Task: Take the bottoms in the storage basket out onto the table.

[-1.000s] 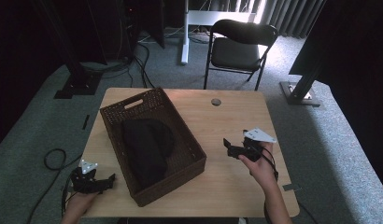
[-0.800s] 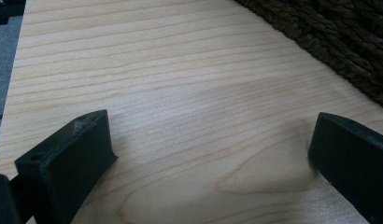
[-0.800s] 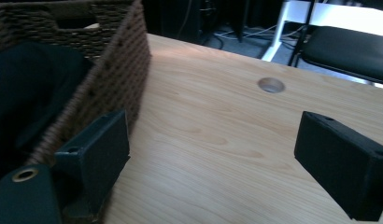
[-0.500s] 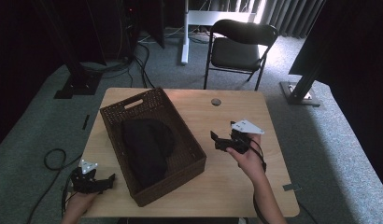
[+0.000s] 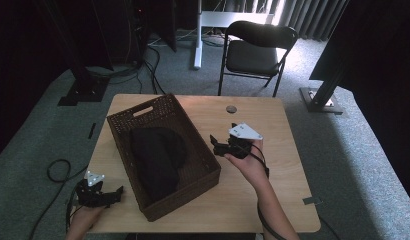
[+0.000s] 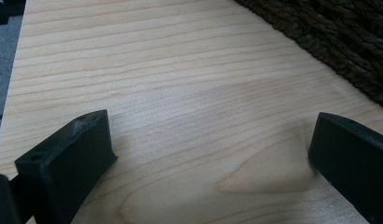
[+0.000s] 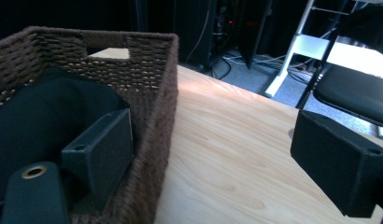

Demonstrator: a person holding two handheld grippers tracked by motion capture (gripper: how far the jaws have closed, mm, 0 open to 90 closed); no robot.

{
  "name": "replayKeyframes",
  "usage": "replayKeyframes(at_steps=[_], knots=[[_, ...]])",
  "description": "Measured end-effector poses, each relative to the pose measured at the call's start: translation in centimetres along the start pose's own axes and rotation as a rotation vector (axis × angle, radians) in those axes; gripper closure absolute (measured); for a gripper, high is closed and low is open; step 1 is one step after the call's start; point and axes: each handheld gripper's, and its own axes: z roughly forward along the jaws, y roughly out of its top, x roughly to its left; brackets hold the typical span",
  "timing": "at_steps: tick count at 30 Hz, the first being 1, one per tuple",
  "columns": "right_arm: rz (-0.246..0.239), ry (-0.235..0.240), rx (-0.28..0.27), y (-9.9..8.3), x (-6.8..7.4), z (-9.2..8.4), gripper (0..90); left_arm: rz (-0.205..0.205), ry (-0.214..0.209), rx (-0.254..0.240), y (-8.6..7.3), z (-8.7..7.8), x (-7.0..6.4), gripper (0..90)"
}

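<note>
A brown wicker basket (image 5: pixel 193 137) lies at an angle on the left half of the wooden table (image 5: pixel 273 190), with a black cloth (image 5: pixel 155 152) bundled inside. My right gripper (image 5: pixel 217 143) hovers just beside the basket's right wall, open and holding nothing, jaws pointing at it. In the right gripper view the gripper (image 7: pixel 213 135) has its left jaw by the basket's rim (image 7: pixel 154 84), and the cloth (image 7: pixel 45 112) lies beyond it. My left gripper (image 5: pixel 113 194) rests open at the front left corner. In the left gripper view its jaws (image 6: pixel 210 135) span bare wood, with the basket (image 6: pixel 348 37) ahead on the right.
A small round grommet (image 5: pixel 231 109) sits near the table's far edge. A black folding chair (image 5: pixel 258 50) stands behind the table, with stand legs and cables on the carpet around it. Bare wood lies right of the basket.
My right gripper has moved left and a little farther away, from the table's right side up to the basket's right wall. The left gripper has stayed put.
</note>
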Motion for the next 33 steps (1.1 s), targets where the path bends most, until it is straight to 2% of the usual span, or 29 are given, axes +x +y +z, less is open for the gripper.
replayKeyframes(at_steps=[7, 15, 20, 29, 33], knots=[[-0.025, 0.044, -0.019, 1.4, 2.4, 1.4, 12.9, -0.002, 0.0, -0.001, 0.0, 0.0, 0.0, 0.0], [-0.022, 0.149, -0.018, 3.0, 5.3, 3.5, 12.9, -0.002, 0.0, -0.002, 0.0, 0.0, 0.0, 0.0], [-0.019, 0.185, -0.006, 3.5, 6.9, 5.1, 12.5, -0.002, 0.0, -0.002, 0.0, 0.0, 0.0, 0.0], [0.013, 0.235, 0.041, 3.8, 8.8, 8.0, 11.8, -0.002, 0.0, -0.002, 0.0, 0.0, 0.0, 0.0], [0.003, 0.265, 0.052, 4.1, 9.8, 9.2, 11.8, -0.003, 0.001, -0.002, 0.0, 0.0, 0.0, 0.0]])
